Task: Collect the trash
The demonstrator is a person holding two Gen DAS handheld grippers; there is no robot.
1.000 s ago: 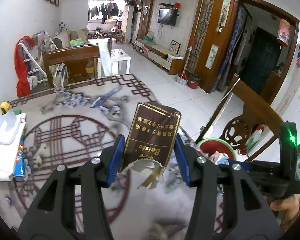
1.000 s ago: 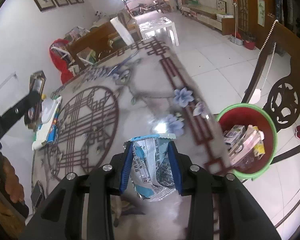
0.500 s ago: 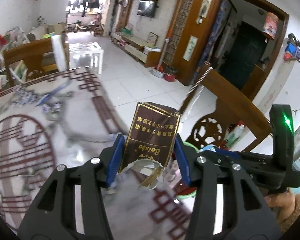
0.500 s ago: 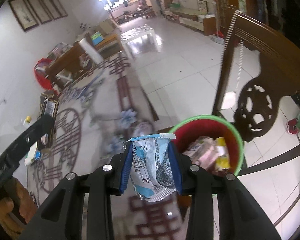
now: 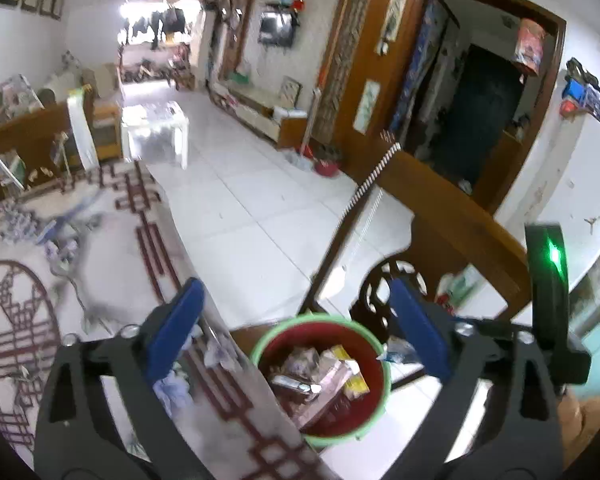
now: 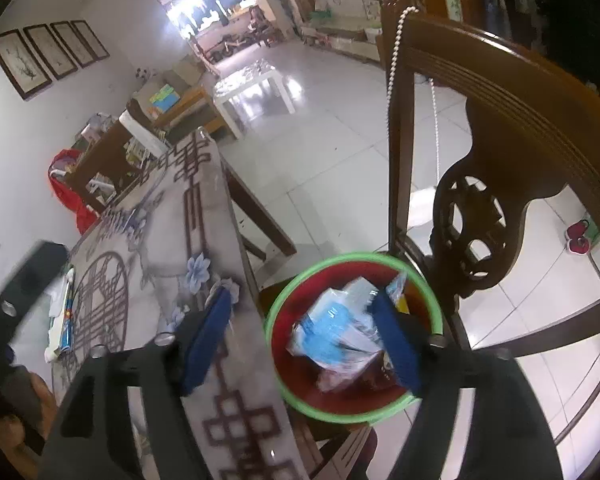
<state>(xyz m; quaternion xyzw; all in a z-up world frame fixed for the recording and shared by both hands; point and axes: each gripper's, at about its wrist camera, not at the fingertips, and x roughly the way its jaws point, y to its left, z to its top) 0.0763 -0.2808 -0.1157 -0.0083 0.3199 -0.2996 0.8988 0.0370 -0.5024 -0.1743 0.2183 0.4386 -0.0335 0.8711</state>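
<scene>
A red bin with a green rim (image 5: 256, 350) (image 6: 436, 312) stands on a chair seat beside the table and holds several wrappers. My left gripper (image 5: 296, 316) is open and empty above the bin. My right gripper (image 6: 304, 316) is open and empty above the bin too. A blue-and-white wrapper (image 6: 336, 332) lies on top of the trash between the right gripper's fingers. The brown wrapper cannot be picked out among the trash in the left wrist view.
The patterned table top (image 5: 100, 280) (image 6: 160, 264) ends just left of the bin. A carved wooden chair back (image 6: 500, 128) (image 5: 452, 224) rises to the right of the bin. Packets (image 6: 62, 320) lie at the table's far left. White tiled floor (image 5: 260, 216) lies beyond.
Both grippers moved from over the table to above the bin and opened. The brown wrapper left the left gripper and the blue-and-white wrapper left the right gripper and lies in the bin.
</scene>
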